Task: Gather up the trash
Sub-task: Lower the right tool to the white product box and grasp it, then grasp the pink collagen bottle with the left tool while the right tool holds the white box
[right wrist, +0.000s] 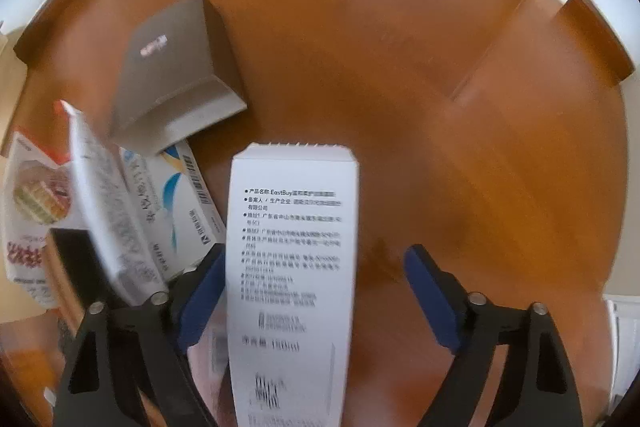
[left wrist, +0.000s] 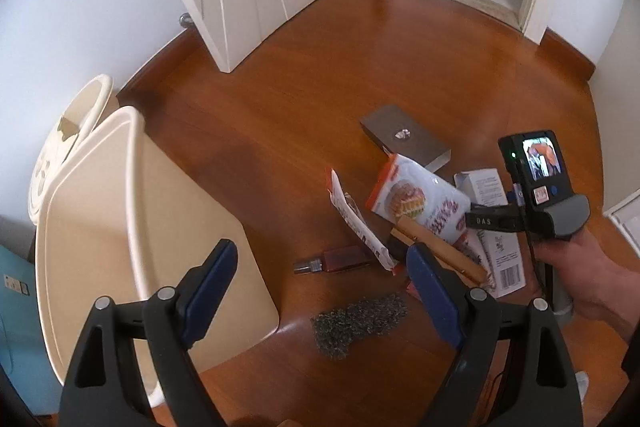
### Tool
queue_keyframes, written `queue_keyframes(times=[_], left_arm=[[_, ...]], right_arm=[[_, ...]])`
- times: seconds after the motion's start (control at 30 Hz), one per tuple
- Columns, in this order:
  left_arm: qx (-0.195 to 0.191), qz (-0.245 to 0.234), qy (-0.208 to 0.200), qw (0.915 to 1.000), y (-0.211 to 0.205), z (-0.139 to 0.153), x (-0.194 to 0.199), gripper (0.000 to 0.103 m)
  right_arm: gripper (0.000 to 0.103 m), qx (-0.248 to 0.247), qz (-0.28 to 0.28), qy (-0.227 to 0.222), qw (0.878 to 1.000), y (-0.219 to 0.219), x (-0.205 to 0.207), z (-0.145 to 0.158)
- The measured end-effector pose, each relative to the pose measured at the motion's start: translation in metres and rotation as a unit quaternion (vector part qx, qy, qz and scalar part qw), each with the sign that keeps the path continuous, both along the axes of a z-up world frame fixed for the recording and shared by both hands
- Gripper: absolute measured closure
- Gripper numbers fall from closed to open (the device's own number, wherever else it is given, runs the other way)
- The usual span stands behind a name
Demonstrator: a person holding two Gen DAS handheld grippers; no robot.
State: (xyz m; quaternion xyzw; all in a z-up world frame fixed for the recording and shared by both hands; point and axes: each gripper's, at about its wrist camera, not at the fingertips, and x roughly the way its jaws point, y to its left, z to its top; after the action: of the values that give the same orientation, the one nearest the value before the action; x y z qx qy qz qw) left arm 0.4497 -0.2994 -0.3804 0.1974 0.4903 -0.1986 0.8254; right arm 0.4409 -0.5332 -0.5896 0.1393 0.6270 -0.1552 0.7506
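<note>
**Both grippers spread wide above the floor litter**

The left gripper [left wrist: 322, 291] hangs over the wooden floor [left wrist: 320, 67] with its 2 blue-padded fingers [left wrist: 212, 287] well apart and nothing between them. Its left finger shows in front of the cream trash bin [left wrist: 100, 211], whose lid [left wrist: 68, 143] is tipped up behind it against the wall. Between and just beyond the fingertips lies a grey patch of small seeds or crumbs [left wrist: 356, 323], and past that a small brown bottle [left wrist: 332, 261] on its side.

The right gripper [right wrist: 314, 287] points down at the floor, jaws spread. A tall white carton [right wrist: 292, 267] printed with black text and barcodes stands between the pads, close against the left one and clear of the right; whether the left pad touches it I cannot tell. In the left wrist view a hand [left wrist: 580, 267] carries this gripper over the litter.

The trash lies in 1 loose heap: a grey box [left wrist: 404, 143], a white-and-orange snack pouch [left wrist: 420, 203], a torn wrapper [left wrist: 356, 223], a blue-and-white carton [right wrist: 172, 203] and a light wooden stick [left wrist: 440, 247].
</note>
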Motion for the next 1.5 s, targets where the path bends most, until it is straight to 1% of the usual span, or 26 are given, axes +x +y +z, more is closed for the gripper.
queue_keyframes(times=[0.03,0.07,0.1,0.2,0.3,0.33,0.4,0.47,0.5,0.6,0.67,0.7,0.73,0.77,0.87,0.93,0.97,1.03,1.07,1.13,1.2,1.23,1.33,1.43,1.47,1.5], left_arm=[[0.003,-0.001,0.000,1.0000,-0.001,-0.002,0.000,0.016],[0.007,0.000,0.002,1.0000,-0.002,-0.005,0.000,0.016],[0.009,0.001,0.003,1.0000,-0.003,-0.007,-0.001,0.016],[0.013,0.002,0.005,0.9999,-0.009,-0.012,-0.005,0.016],[0.015,-0.011,0.014,0.9997,-0.017,-0.021,-0.012,0.016],[0.015,-0.013,0.018,0.9996,-0.021,-0.024,-0.015,0.016],[0.014,-0.007,0.034,0.9993,-0.028,-0.033,-0.019,0.016],[0.002,0.015,0.062,0.9979,-0.034,-0.044,-0.016,0.016],[-0.007,0.034,0.084,0.9959,-0.037,-0.052,-0.014,0.016],[-0.032,0.093,0.132,0.9864,-0.045,-0.073,-0.009,0.016],[-0.041,0.121,0.145,0.9812,-0.053,-0.083,-0.012,0.016],[-0.046,0.127,0.149,0.9796,-0.060,-0.088,-0.016,0.016],[-0.048,0.119,0.151,0.9802,-0.071,-0.093,-0.023,0.016],[-0.045,0.104,0.148,0.9825,-0.082,-0.096,-0.030,0.016],[-0.018,0.032,0.119,0.9923,-0.128,-0.109,-0.058,0.016],[0.000,-0.011,0.108,0.9941,-0.160,-0.124,-0.070,0.016],[0.005,-0.017,0.109,0.9939,-0.169,-0.129,-0.071,0.016],[0.018,-0.015,0.118,0.9928,-0.185,-0.145,-0.068,0.016],[0.029,0.001,0.125,0.9917,-0.190,-0.156,-0.064,0.016],[0.044,0.026,0.133,0.9898,-0.191,-0.169,-0.058,0.017],[0.052,0.030,0.128,0.9899,-0.194,-0.179,-0.057,0.016],[0.057,0.029,0.134,0.9889,-0.196,-0.185,-0.057,0.016],[0.070,0.033,0.118,0.9900,-0.202,-0.193,-0.058,0.016],[0.076,0.038,0.115,0.9897,-0.210,-0.198,-0.057,0.014],[0.072,0.033,0.121,0.9894,-0.214,-0.199,-0.057,0.014],[0.077,0.027,0.117,0.9898,-0.218,-0.198,-0.061,0.014]], right_arm=[[0.033,0.004,0.003,-0.001,1.000,0.002,0.001,-0.003],[0.046,0.008,0.005,-0.002,1.000,0.003,0.001,-0.005],[0.047,0.002,0.006,-0.002,1.000,0.006,0.000,-0.005],[0.048,0.016,0.004,-0.007,1.000,0.005,-0.008,-0.002],[0.048,0.012,-0.006,-0.042,0.999,-0.002,-0.022,0.022],[0.048,0.009,-0.004,-0.054,0.999,-0.003,-0.029,0.034],[0.048,0.004,0.000,-0.072,0.997,-0.006,-0.040,0.052],[0.048,0.004,0.001,-0.088,0.996,-0.011,-0.055,0.074],[0.048,0.004,0.001,-0.096,0.995,-0.014,-0.066,0.083],[0.048,0.006,-0.001,-0.117,0.993,-0.017,-0.101,0.102],[0.048,0.012,-0.016,-0.131,0.991,-0.024,-0.123,0.110],[0.048,0.017,-0.028,-0.138,0.990,-0.037,-0.135,0.113],[0.048,0.027,-0.045,-0.147,0.988,-0.048,-0.155,0.115],[0.048,0.033,-0.057,-0.151,0.986,-0.058,-0.160,0.115],[0.048,0.037,-0.088,-0.161,0.982,-0.083,-0.199,0.112],[0.048,0.040,-0.099,-0.164,0.981,-0.092,-0.216,0.111],[0.048,0.042,-0.104,-0.165,0.980,-0.096,-0.227,0.110],[0.048,0.039,-0.110,-0.167,0.979,-0.104,-0.242,0.105],[0.048,0.038,-0.112,-0.167,0.979,-0.107,-0.246,0.103],[0.048,0.041,-0.122,-0.167,0.978,-0.114,-0.254,0.098],[0.048,0.044,-0.130,-0.169,0.976,-0.117,-0.259,0.099],[0.048,0.045,-0.133,-0.174,0.975,-0.120,-0.263,0.099],[0.047,0.045,-0.139,-0.179,0.973,-0.125,-0.267,0.100],[0.047,0.046,-0.146,-0.182,0.971,-0.132,-0.275,0.104],[0.047,0.046,-0.146,-0.182,0.971,-0.131,-0.274,0.102],[0.047,0.047,-0.148,-0.181,0.971,-0.132,-0.275,0.102]])
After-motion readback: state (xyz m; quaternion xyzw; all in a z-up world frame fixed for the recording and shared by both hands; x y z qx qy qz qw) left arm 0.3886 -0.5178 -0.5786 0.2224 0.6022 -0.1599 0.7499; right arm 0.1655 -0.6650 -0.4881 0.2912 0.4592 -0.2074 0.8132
